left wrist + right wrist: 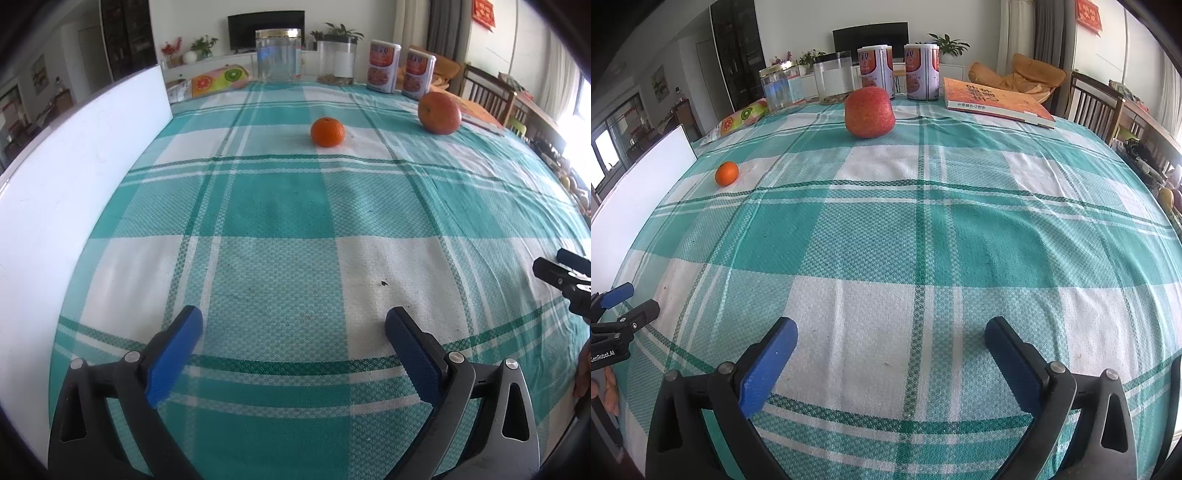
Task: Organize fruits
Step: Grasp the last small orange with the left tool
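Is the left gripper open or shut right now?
Open. The left gripper has its blue pads wide apart with only tablecloth between them.

Left claw (293, 325) and right claw (890, 338), both wide apart, empty.

The right gripper (888, 341) is hovering at the bottom of the frame with its blue-padded jaws spread wide and nothing between them, over the teal checked tablecloth (923, 229). A large red fruit (869, 112) is sitting at upper centre, a small orange (726, 173) at left. The left gripper (624, 304) is showing at the lower left edge. A book (993, 99) is lying at upper right.
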`<state>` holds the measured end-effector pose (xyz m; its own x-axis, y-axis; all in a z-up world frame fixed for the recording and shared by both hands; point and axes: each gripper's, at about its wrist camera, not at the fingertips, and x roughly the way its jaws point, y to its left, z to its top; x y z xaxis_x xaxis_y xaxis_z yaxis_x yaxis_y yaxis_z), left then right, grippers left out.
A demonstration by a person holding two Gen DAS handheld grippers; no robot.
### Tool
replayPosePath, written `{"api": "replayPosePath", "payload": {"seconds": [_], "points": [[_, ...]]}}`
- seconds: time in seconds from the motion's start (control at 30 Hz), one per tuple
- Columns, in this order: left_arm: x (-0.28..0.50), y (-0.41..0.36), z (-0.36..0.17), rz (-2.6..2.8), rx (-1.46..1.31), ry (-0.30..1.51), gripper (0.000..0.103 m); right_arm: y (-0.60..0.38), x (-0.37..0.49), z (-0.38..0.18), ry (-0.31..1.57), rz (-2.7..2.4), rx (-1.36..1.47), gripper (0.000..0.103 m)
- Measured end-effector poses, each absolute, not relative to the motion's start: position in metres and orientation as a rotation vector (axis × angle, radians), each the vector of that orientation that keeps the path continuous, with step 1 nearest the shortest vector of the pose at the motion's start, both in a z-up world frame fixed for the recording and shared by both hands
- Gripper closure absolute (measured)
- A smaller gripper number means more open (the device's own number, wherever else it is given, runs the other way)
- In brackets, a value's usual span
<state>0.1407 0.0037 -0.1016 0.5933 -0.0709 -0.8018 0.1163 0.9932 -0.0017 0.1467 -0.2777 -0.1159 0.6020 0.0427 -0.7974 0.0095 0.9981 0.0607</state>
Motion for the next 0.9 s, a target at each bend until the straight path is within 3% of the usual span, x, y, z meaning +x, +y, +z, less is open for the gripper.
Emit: {"api": "replayPosePath", "payload": {"seconds": [0.2,0.4,0.6,0.7,0.77,0.8,0.87,0.9], "points": [[0.163,0.006,-0.095,-0.183,0.02,0.978,0.003,-0.278,0.146,-0.116,0.924,0.02,0.063,0.001],[0.228,0.016,-0.07,-0.164,-0.11,0.886,0.004,-0.277,0.147,-0.116,0.928,0.015,0.053,0.001],[0.29,-0.035,-0.08,-0.218,0.055,0.875,0.006,-0.276,0.148,-0.117,0.932,0.012,0.044,0.001],[0.304,-0.048,-0.089,-0.213,0.082,0.878,0.019,-0.276,0.148,-0.117,0.932,0.012,0.045,0.001],[0.31,-0.051,-0.097,-0.214,0.079,0.897,0.035,-0.276,0.148,-0.116,0.932,0.012,0.044,0.001],[0.309,-0.051,-0.097,-0.207,0.086,0.89,0.035,-0.276,0.148,-0.117,0.932,0.011,0.043,0.001],[0.306,-0.05,-0.093,-0.214,0.085,0.871,0.069,-0.276,0.148,-0.117,0.932,0.012,0.045,0.001],[0.305,-0.049,-0.091,-0.216,0.092,0.87,0.069,-0.276,0.148,-0.117,0.932,0.012,0.046,0.001]]}}
